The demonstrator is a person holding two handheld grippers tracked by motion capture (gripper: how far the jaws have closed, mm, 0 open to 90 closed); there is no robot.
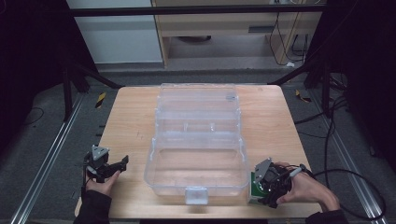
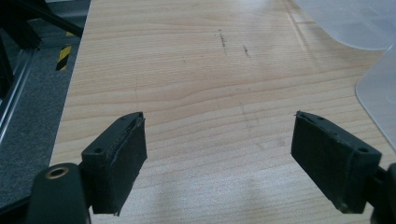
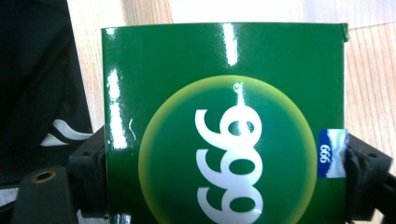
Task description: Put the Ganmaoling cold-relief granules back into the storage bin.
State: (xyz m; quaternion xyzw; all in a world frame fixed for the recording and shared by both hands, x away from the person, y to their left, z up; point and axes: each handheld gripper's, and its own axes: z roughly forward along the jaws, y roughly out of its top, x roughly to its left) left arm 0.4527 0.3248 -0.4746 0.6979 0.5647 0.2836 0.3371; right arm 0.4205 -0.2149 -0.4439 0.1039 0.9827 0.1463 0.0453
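Note:
A clear plastic box (image 1: 198, 158) with its lid thrown back (image 1: 197, 100) stands open in the middle of the wooden table (image 1: 126, 121). My right gripper (image 1: 261, 189) sits at the table's front right, just right of the box, shut on a glossy green carton (image 3: 224, 126) printed with white "999" in a yellow-rimmed circle; the carton (image 1: 254, 190) shows green and white under the gripper. My left gripper (image 2: 219, 163) hovers open over bare wood at the front left (image 1: 114, 167), with nothing between its jaws; a corner of the clear box (image 2: 378, 88) shows at its right.
Table edges lie close to both hands at the front. Metal floor rails (image 1: 42, 163) run along each side, black cables (image 1: 345, 172) trail on the right floor, and a pale cabinet (image 1: 224, 28) stands behind the table.

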